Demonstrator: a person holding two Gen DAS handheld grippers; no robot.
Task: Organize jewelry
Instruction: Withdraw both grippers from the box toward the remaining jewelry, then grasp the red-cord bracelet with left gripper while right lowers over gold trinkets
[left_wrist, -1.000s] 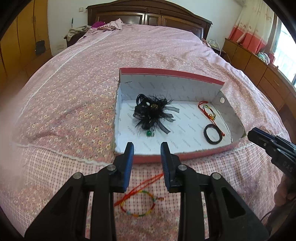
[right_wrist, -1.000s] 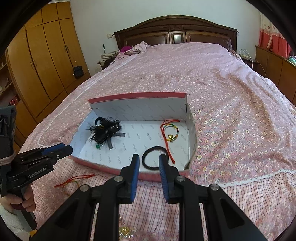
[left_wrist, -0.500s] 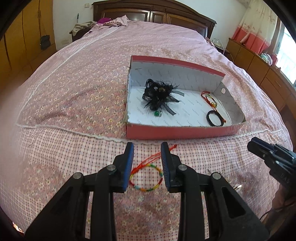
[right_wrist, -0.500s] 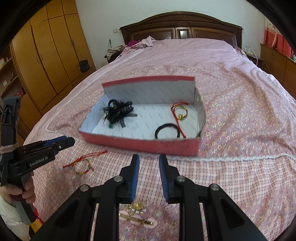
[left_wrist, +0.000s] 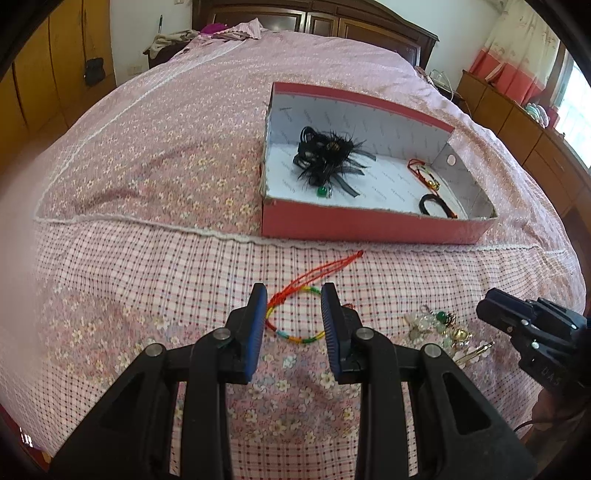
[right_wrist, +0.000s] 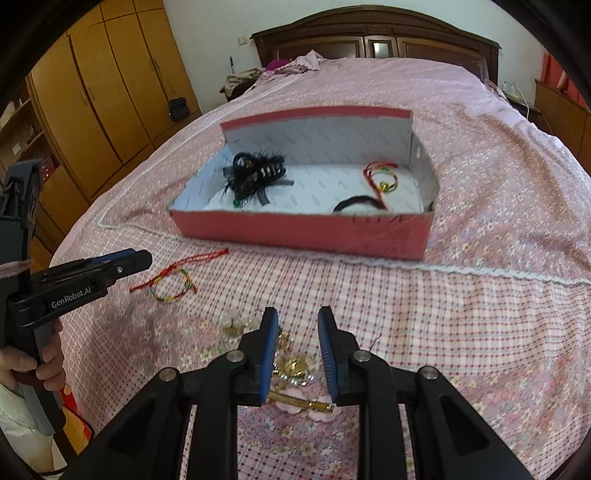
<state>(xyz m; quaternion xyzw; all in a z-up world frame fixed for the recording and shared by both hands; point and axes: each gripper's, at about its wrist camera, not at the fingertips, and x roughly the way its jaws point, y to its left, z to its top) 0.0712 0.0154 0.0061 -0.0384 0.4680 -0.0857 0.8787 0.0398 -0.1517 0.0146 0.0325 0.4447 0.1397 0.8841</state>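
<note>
A red box (left_wrist: 369, 225) (right_wrist: 303, 230) on the bed holds a black feather hairpiece (left_wrist: 327, 158) (right_wrist: 255, 173), a black hair tie (left_wrist: 437, 206) (right_wrist: 356, 203) and a red cord bracelet with a gold bell (left_wrist: 424, 173) (right_wrist: 382, 179). A multicoloured bead bracelet on red cord (left_wrist: 295, 332) (right_wrist: 173, 282) lies on the bedspread in front of the box. My left gripper (left_wrist: 294, 295) is open, its jaws either side of it. My right gripper (right_wrist: 297, 319) is open above a heap of gold and pearl jewelry (right_wrist: 291, 365) (left_wrist: 439, 330) and a gold hair clip (right_wrist: 299, 404).
The pink floral bedspread (left_wrist: 147, 166) covers the whole bed. A dark wooden headboard (right_wrist: 376, 33) stands at the far end. Wooden wardrobes (right_wrist: 103, 92) stand on the left and low cabinets (left_wrist: 517, 125) on the right.
Both grippers have pulled back from the box toward the bed's near edge. The bead bracelet now lies between my left jaws, and the jewelry heap has come into view under my right gripper.
</note>
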